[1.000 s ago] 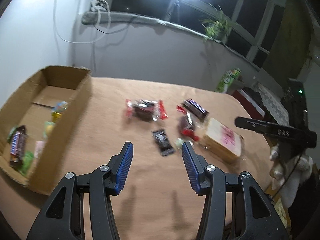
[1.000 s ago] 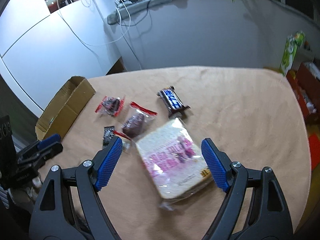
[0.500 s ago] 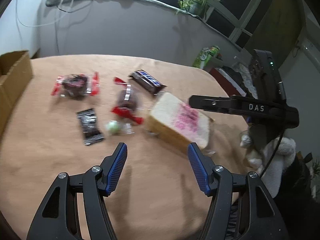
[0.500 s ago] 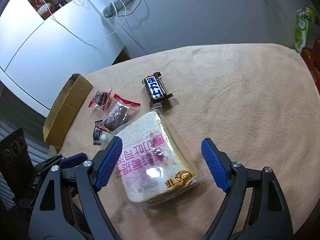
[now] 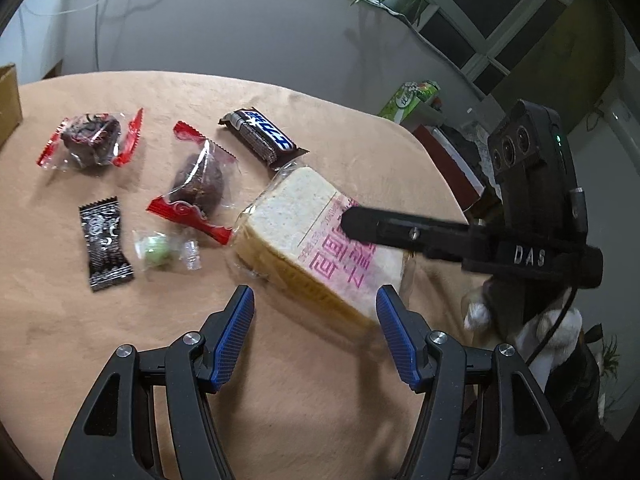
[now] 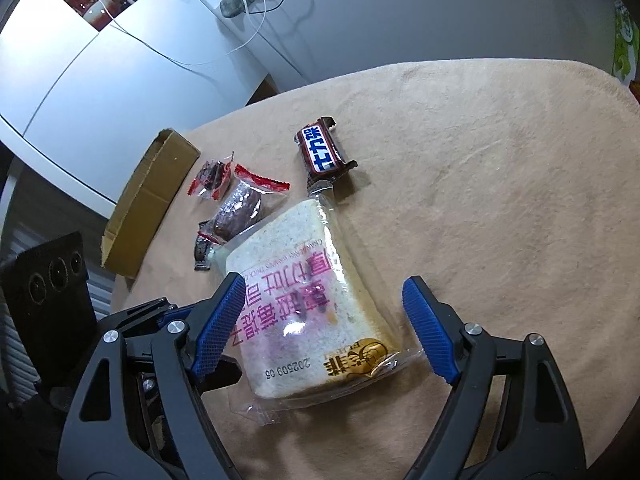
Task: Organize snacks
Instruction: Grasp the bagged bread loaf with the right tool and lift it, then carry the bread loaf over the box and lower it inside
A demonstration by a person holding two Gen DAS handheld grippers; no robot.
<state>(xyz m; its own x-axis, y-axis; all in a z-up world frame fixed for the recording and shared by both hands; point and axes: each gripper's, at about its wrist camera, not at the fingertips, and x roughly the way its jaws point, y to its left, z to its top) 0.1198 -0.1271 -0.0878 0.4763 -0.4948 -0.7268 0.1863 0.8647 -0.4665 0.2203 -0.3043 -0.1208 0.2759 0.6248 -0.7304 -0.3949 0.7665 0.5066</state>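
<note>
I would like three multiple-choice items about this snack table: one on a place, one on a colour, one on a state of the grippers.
1. Where does the chocolate bar lie?
A. beyond the far corner of the bagged bread
B. inside the cardboard box
C. between the left gripper's fingers

2. What colour is the small round candy in the clear wrapper?
A. orange
B. green
C. blue

3. How does the right gripper stand?
A. shut on the chocolate bar
B. shut and empty above the box
C. open, its fingers on either side of the bread

Answers: 1 A, the bar rests on the cloth just past the bread's far corner. 2 B, a pale green ball shows through the wrapper. 3 C, both blue pads are spread wide with the bread between them; the left gripper is open too.
</note>
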